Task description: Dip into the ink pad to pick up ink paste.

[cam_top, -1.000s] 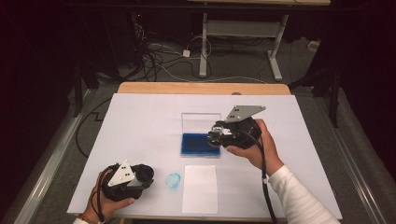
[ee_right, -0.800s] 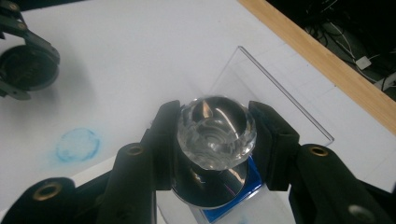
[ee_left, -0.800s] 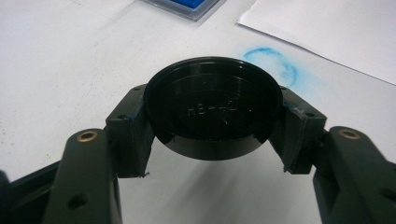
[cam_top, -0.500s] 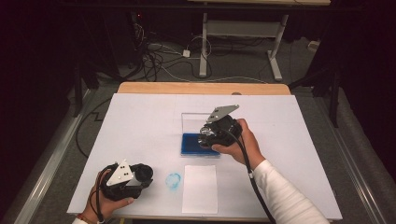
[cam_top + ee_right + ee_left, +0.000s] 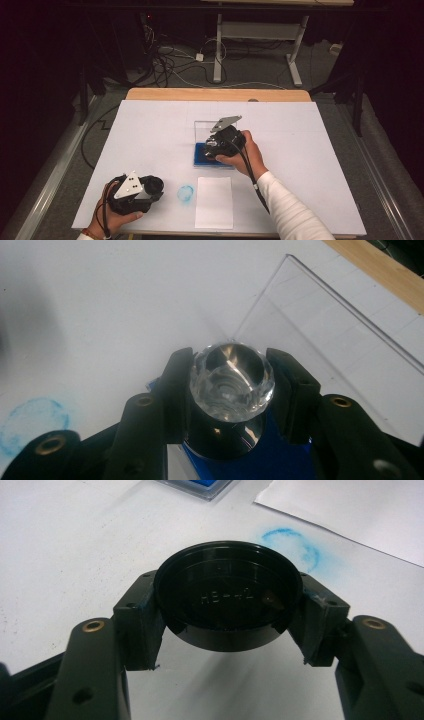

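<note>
Stamp (image 5: 232, 385) handle's clear facets show between right tongs (image 5: 231, 390).

- Overhead light falls evenly on the white bench (image 5: 150, 130); surrounding floor is dim.
- Soft shadow lies under the black cap (image 5: 227, 595).
- Glare glints on the clear knob (image 5: 232, 380).
- Near tongs slightly soft.

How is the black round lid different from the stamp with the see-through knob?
The lid is all black, flat and wide; the stamp is taller, with a clear faceted top on a dark body. The lid sits in the left claw near the table's front edge, beside a blue ring mark; the stamp, in the right claw, is over the blue ink pad. Both are round and gripped.
</note>
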